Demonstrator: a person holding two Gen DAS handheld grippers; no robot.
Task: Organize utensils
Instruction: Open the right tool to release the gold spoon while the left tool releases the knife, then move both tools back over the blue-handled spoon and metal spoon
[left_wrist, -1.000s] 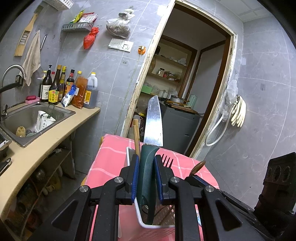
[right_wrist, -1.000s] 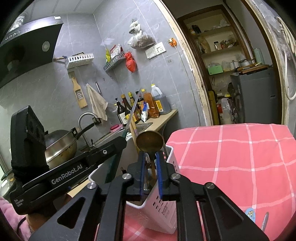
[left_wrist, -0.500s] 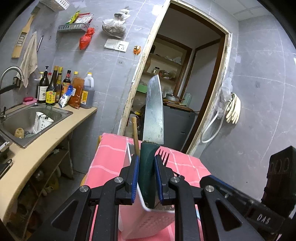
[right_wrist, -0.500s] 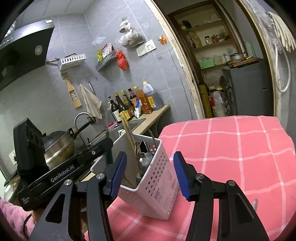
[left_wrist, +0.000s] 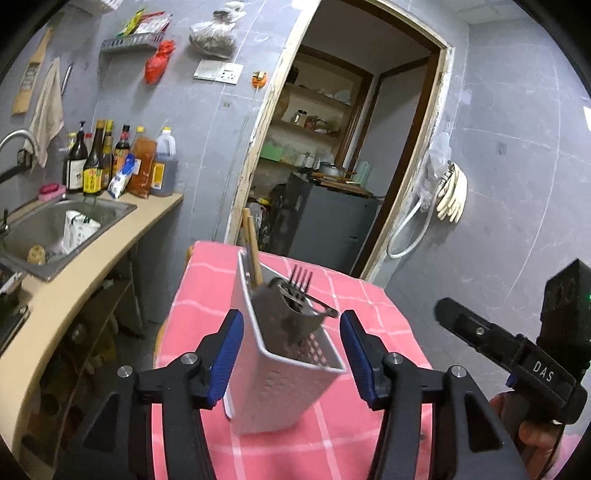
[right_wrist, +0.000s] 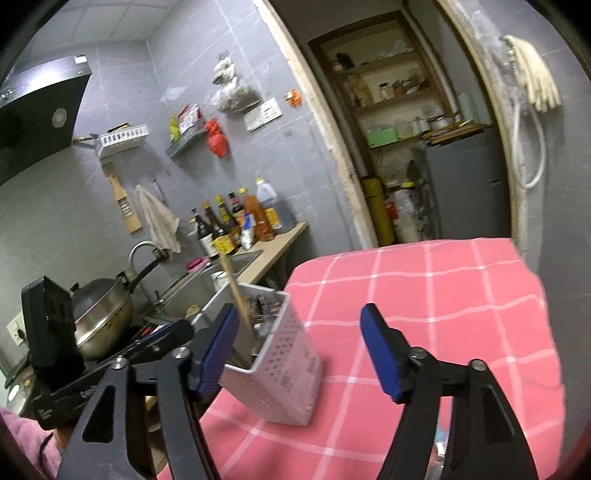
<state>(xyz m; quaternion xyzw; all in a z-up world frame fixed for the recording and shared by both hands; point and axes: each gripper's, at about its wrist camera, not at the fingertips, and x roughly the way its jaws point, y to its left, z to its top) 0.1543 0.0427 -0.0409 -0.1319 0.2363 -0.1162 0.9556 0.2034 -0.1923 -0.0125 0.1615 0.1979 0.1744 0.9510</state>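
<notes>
A white perforated utensil holder (left_wrist: 280, 365) stands on the pink checked tablecloth (left_wrist: 373, 310). It holds a fork (left_wrist: 301, 280), wooden chopsticks (left_wrist: 253, 251) and a wide metal blade (left_wrist: 284, 314). My left gripper (left_wrist: 291, 350) is open and empty, its blue pads on either side of the holder. In the right wrist view the holder (right_wrist: 273, 365) stands left of centre. My right gripper (right_wrist: 301, 350) is open and empty, just above and to the right of the holder.
A counter with a steel sink (left_wrist: 55, 229) and sauce bottles (left_wrist: 118, 162) runs along the left. A wok (right_wrist: 99, 314) sits on the stove. A doorway (left_wrist: 340, 155) opens behind the table. The other gripper's body (left_wrist: 524, 354) is at right.
My left gripper opened and let go of the knife, which now sits in the holder. My right gripper, open since half a second ago after letting go of the ladle, drew back to the right.
</notes>
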